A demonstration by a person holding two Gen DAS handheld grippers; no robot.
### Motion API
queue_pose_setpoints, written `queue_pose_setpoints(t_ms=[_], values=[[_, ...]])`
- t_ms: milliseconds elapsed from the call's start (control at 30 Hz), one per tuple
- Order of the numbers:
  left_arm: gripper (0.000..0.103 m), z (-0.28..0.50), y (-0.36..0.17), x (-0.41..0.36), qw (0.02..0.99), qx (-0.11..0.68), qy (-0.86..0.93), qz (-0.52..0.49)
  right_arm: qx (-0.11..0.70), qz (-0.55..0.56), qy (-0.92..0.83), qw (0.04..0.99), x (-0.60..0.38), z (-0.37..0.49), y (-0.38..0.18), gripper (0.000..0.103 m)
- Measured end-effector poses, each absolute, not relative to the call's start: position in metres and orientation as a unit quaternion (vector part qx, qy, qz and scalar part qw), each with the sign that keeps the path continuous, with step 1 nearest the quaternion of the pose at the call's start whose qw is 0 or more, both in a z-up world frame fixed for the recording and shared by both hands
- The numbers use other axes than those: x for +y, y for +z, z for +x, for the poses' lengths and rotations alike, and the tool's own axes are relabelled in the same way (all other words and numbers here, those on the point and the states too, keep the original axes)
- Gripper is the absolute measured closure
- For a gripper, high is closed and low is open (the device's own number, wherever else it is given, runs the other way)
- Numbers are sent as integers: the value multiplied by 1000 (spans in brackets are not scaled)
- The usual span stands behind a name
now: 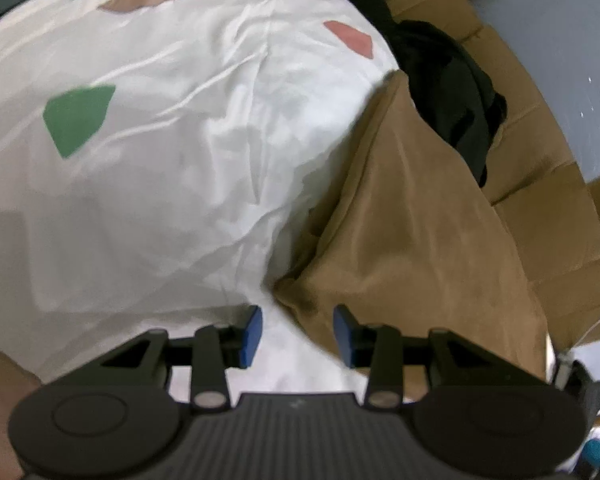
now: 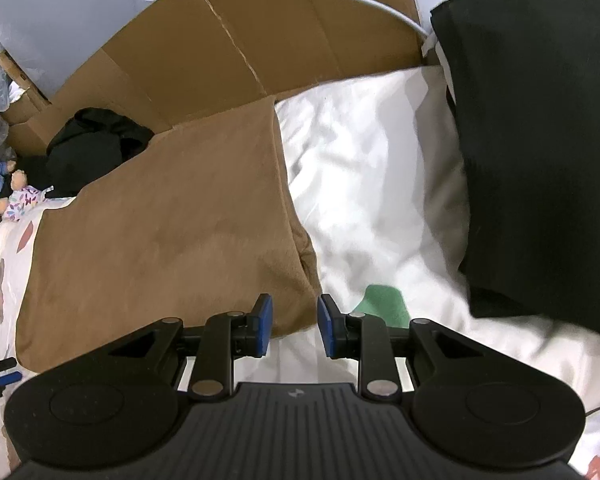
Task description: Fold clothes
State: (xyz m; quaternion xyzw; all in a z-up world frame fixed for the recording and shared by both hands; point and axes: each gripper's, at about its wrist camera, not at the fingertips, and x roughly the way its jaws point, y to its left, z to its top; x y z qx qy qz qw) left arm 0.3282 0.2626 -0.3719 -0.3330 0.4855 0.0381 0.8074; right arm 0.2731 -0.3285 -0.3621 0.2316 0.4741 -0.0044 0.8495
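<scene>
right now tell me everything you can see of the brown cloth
The brown cloth looks like soft, suede-like fabric, plain tan with no print. It lies folded flat in a rough rectangle on the white sheet, its far edge against the cardboard, a black garment at its far corner. Neither gripper holds it; both hover open above its near corners.

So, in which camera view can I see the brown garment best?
The right wrist view: the brown garment lies there almost whole, flat on the white sheet, with its edges visible. The left wrist view shows only one bunched, blurred end of it at the right.
</scene>
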Motion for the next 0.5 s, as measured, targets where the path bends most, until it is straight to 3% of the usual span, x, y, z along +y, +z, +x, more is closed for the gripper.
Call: queue_pose_setpoints(t_ms=[67,167,500], values=[[60,328,-376,262,805,487,40,-335,477,243,-6,845,-328,274,-366,74],[58,328,-382,262,801,481,39,-354,479,270,-10,835,-330,274,-373,61],[55,326,-399,265,796,456,29,-397,479,358,-6,802,-336,262,-409,60]])
